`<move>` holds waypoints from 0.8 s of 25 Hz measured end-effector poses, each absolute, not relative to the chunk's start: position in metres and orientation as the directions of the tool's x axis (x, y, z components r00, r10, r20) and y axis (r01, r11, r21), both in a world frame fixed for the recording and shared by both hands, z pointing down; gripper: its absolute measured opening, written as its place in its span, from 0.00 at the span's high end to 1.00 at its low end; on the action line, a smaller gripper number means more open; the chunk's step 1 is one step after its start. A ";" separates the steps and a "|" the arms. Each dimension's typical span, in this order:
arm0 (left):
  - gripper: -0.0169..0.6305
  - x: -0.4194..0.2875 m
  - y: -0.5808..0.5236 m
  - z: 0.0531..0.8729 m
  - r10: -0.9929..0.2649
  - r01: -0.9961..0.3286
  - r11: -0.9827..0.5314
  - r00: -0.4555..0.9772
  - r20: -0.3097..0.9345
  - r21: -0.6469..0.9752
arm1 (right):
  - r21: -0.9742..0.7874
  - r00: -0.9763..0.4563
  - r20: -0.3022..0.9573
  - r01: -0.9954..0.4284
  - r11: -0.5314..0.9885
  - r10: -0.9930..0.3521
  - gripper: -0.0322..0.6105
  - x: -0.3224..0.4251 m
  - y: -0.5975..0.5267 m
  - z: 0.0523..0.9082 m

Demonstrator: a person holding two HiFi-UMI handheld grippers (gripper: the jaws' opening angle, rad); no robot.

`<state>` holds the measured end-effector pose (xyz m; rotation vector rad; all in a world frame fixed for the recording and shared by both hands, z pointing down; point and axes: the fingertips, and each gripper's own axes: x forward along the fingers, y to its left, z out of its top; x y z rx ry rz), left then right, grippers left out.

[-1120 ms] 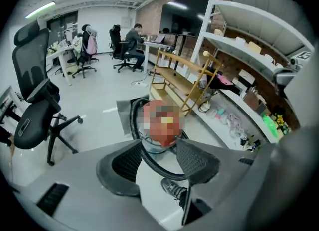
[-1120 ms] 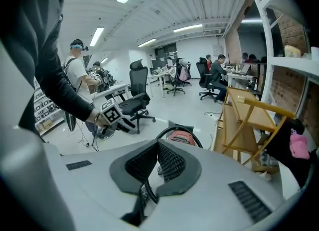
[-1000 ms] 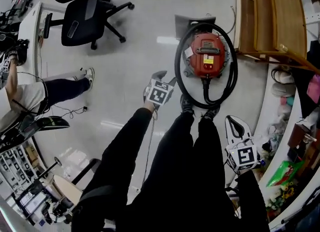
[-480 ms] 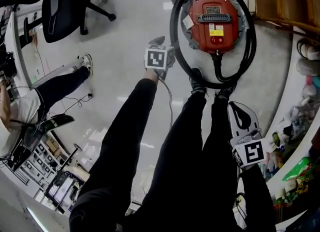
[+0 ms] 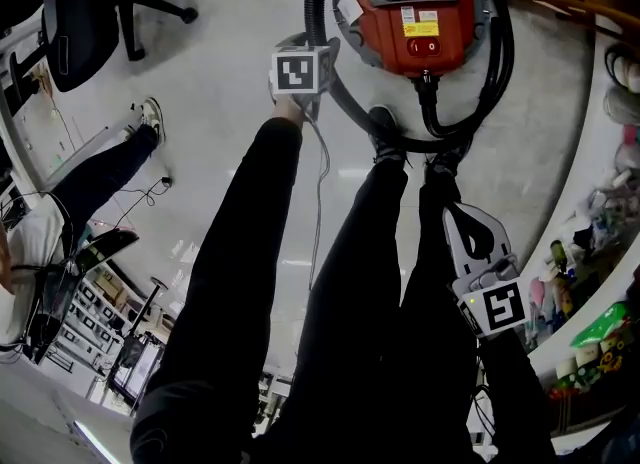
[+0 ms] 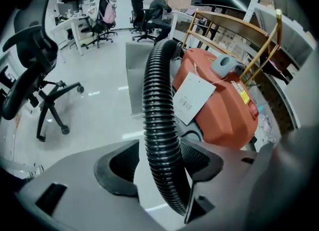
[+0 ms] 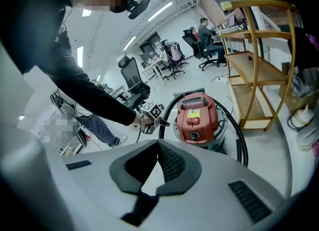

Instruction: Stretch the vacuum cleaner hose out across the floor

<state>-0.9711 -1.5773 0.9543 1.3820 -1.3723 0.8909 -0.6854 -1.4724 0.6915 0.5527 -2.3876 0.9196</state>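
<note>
Hose between parted left tongs

The black ribbed hose lies coiled on the pale floor in one wide loop around the upright red canister vacuum cleaner, one end plugged into the canister's front.

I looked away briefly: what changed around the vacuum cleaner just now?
The left tool dropped to the coiled black hose, its jaws just opening; the hose now stands between them, ungripped. The right tool stayed shut and empty; the red vacuum cleaner stayed put.
</note>
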 end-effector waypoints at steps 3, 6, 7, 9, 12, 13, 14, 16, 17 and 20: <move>0.58 -0.962 -1.586 0.955 -0.301 -0.984 0.082 0.128 0.945 0.159 | -0.488 -0.777 0.601 -0.541 0.685 -0.187 0.93 -0.680 -1.476 0.693; 0.65 -0.952 -1.599 0.936 -0.377 -0.975 0.090 0.155 0.913 0.203 | -0.485 -0.770 0.603 -0.560 0.672 -0.207 0.93 -0.675 -1.484 0.689; 0.65 -0.950 -1.599 0.928 -0.398 -0.972 0.094 0.163 0.903 0.217 | -0.483 -0.771 0.601 -0.561 0.672 -0.212 0.93 -0.675 -1.486 0.686; 0.65 -0.945 -1.600 0.906 -0.444 -0.964 0.108 0.173 0.879 0.244 | -0.480 -0.772 0.598 -0.560 0.676 -0.215 0.93 -0.675 -1.489 0.678; 0.65 -0.935 -1.614 0.855 -0.559 -0.948 0.130 0.171 0.812 0.289 | -0.474 -0.782 0.578 -0.553 0.685 -0.232 0.93 -0.678 -1.493 0.664; 0.65 -0.929 -1.621 0.833 -0.603 -0.940 0.132 0.175 0.778 0.314 | -0.472 -0.786 0.571 -0.550 0.690 -0.236 0.93 -0.680 -1.494 0.658; 0.66 -0.920 -1.628 0.811 -0.641 -0.933 0.124 0.185 0.745 0.339 | -0.470 -0.789 0.566 -0.546 0.693 -0.238 0.93 -0.680 -1.494 0.651; 0.66 -0.893 -1.637 0.769 -0.686 -0.927 0.075 0.219 0.693 0.367 | -0.467 -0.794 0.559 -0.540 0.700 -0.239 0.93 -0.680 -1.493 0.636; 0.67 -0.877 -1.639 0.751 -0.697 -0.928 0.044 0.237 0.677 0.370 | -0.464 -0.795 0.557 -0.537 0.705 -0.240 0.93 -0.679 -1.493 0.629; 0.67 -0.836 -1.641 0.705 -0.708 -0.939 -0.053 0.275 0.650 0.340 | -0.441 -0.796 0.549 -0.535 0.720 -0.256 0.93 -0.673 -1.497 0.606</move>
